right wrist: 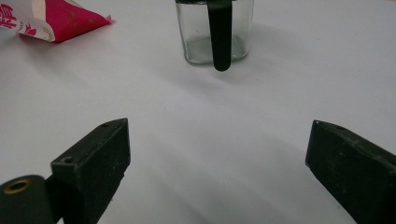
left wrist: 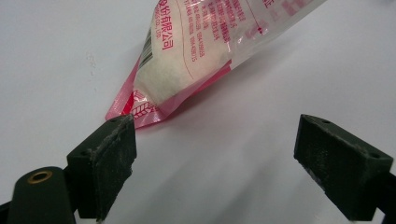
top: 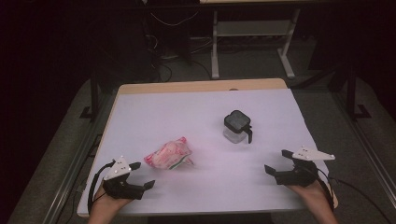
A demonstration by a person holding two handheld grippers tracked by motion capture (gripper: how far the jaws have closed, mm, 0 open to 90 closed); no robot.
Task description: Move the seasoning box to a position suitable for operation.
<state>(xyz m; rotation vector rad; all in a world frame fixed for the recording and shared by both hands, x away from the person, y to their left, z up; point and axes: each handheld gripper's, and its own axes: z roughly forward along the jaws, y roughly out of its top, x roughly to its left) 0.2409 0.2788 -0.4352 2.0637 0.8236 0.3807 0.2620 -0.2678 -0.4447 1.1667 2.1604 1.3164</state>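
The soft pink-and-clear plastic pouch of white powder (left wrist: 196, 51) looks light, floppy and slippery; pinch its sealed corner nearest the left gripper (top: 142, 175). Both grippers' jaws stand wide open, empty.

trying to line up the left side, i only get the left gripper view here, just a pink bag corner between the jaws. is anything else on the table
Observer: Yes, a small glass jar with a black lid stands right of the pink bag.
Operator: does the jar have a handle
Observer: Yes, the right gripper view shows a black handle down the jar's side, facing that gripper.
Operator: is the right gripper holding anything
Observer: No, the right gripper has open jaws, short of the jar.
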